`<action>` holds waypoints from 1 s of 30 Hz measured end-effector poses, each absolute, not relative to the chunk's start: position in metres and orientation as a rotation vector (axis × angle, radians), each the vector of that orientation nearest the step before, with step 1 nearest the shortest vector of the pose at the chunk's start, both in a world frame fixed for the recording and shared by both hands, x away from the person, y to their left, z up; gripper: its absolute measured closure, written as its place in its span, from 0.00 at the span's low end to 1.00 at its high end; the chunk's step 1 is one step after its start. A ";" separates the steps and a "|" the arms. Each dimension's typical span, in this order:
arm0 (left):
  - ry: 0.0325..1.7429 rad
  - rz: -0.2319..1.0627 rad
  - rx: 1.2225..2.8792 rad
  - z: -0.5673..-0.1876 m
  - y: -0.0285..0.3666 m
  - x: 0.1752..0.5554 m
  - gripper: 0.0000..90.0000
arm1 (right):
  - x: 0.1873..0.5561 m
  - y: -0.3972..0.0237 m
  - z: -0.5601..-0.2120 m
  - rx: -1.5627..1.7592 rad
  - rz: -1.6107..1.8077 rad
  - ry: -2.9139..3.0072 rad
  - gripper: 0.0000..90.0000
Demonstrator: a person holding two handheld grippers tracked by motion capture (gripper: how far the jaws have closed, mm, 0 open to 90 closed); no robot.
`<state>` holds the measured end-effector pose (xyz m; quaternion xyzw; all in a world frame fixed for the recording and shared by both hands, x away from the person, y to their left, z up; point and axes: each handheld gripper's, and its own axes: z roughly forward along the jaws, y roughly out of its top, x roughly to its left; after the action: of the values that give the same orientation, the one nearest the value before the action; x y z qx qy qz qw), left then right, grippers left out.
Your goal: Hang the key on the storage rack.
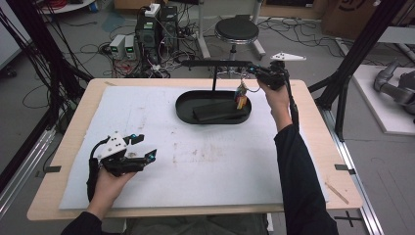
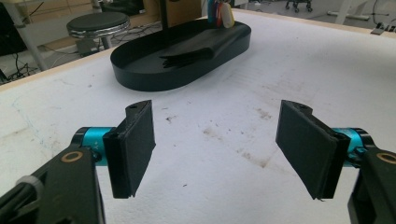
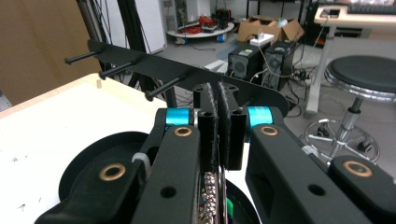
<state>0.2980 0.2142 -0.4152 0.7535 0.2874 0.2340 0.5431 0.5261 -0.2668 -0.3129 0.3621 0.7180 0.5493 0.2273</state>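
A black oval tray (image 1: 183,111) sits at the back middle of the white mat, with a post that carries a black bar with pegs (image 1: 215,63). My right gripper (image 1: 254,71) is up by the bar's right end, shut on the bead chain (image 3: 210,191) of a bunch of coloured key tags (image 1: 241,95) that dangles over the tray. In the right gripper view the shut gripper (image 3: 218,126) stands just in front of the pegged bar (image 3: 187,74). My left gripper (image 1: 147,146) rests low at the front left, open and holding nothing (image 2: 215,149).
A flat black piece (image 1: 218,111) lies inside the tray (image 2: 140,79). A round stool (image 1: 237,30) and computer boxes (image 1: 156,29) with cables stand on the floor beyond the table's far edge. Black frame posts rise at both sides.
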 end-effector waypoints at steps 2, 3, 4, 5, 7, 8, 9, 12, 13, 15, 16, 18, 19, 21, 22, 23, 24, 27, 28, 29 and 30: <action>0.680 0.556 1.790 -0.415 0.214 0.298 0.31 | 0.528 -0.266 -0.312 1.003 1.516 1.978 0.97; 0.679 0.557 1.792 -0.415 0.214 0.298 0.31 | 0.528 -0.265 -0.312 1.004 1.513 1.979 0.97; 0.682 0.556 1.788 -0.415 0.214 0.297 0.31 | 0.529 -0.265 -0.312 1.005 1.512 1.981 0.97; 0.682 0.556 1.787 -0.415 0.214 0.297 0.31 | 0.529 -0.264 -0.312 1.005 1.504 1.978 0.97; 0.683 0.556 1.786 -0.415 0.214 0.297 0.31 | 0.530 -0.264 -0.312 1.000 1.506 1.975 0.97; 0.682 0.556 1.787 -0.415 0.214 0.297 0.31 | 0.530 -0.264 -0.312 1.007 1.500 1.973 0.97; 0.680 0.554 1.788 -0.415 0.215 0.297 0.31 | 0.531 -0.265 -0.313 1.011 1.495 1.975 0.97; 0.683 0.558 1.784 -0.415 0.215 0.296 0.31 | 0.532 -0.266 -0.314 1.023 1.483 1.976 0.97; 0.683 0.558 1.783 -0.415 0.216 0.296 0.31 | 0.533 -0.266 -0.315 1.028 1.487 1.973 0.97; 0.684 0.559 1.781 -0.414 0.216 0.296 0.31 | 0.534 -0.266 -0.316 1.029 1.484 1.977 0.97; 0.682 0.560 1.783 -0.414 0.217 0.296 0.31 | 0.534 -0.266 -0.316 1.031 1.485 1.975 0.97; 0.683 0.560 1.783 -0.415 0.217 0.296 0.31 | 0.534 -0.266 -0.317 1.034 1.487 1.975 0.97; 0.685 0.560 1.782 -0.415 0.217 0.295 0.31 | 0.534 -0.266 -0.317 1.036 1.487 1.973 0.97; 0.684 0.560 1.783 -0.415 0.217 0.295 0.31 | 0.534 -0.266 -0.317 1.037 1.490 1.972 0.97; 0.680 0.561 1.784 -0.414 0.217 0.295 0.31 | 0.535 -0.266 -0.317 1.037 1.491 1.972 0.97; 0.682 0.559 1.781 -0.414 0.217 0.295 0.31 | 0.535 -0.267 -0.317 1.036 1.493 1.974 0.97; 0.681 0.559 1.781 -0.414 0.217 0.295 0.31 | 0.535 -0.267 -0.317 1.037 1.491 1.975 0.97; 0.679 0.557 1.779 -0.414 0.217 0.295 0.31 | 0.534 -0.267 -0.317 1.033 1.487 1.977 0.97; 0.678 0.557 1.780 -0.414 0.217 0.295 0.31 | 0.534 -0.267 -0.317 1.033 1.484 1.977 0.97; 0.676 0.558 1.781 -0.414 0.217 0.294 0.31 | 0.534 -0.267 -0.317 1.034 1.480 1.976 0.97; 0.677 0.559 1.782 -0.414 0.217 0.294 0.31 | 0.534 -0.266 -0.316 1.032 1.478 1.975 0.97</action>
<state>0.2944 0.2173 -0.4136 0.7515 0.2855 0.2358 0.5461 0.5339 -0.2664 -0.3165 0.3753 0.7185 0.5377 0.2320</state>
